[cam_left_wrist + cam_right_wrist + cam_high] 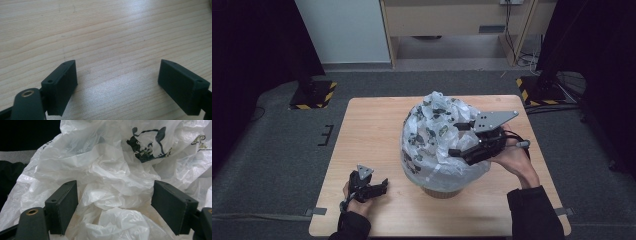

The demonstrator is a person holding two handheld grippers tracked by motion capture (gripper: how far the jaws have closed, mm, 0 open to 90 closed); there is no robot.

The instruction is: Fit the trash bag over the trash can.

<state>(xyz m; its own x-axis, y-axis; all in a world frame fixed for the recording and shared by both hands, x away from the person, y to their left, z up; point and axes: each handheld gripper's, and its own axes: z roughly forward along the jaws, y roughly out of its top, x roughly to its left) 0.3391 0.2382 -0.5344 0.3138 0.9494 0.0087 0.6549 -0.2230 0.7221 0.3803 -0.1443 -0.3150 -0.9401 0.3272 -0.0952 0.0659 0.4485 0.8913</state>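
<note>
A crumpled white plastic bag with dark printed figures covers a round tan container near the middle of the wooden table. My right gripper reaches in from the right against the bag's side. In the right gripper view its jaws stand wide apart, with loose folds of the bag bulging between them and not pinched. My left gripper rests low over the table's front left. It is open, with bare wood between its fingers.
Two stands with yellow-and-black striped bases sit on the grey floor beyond the table's far corners. A wooden piece of furniture stands at the back. Bare tabletop lies left of the bag.
</note>
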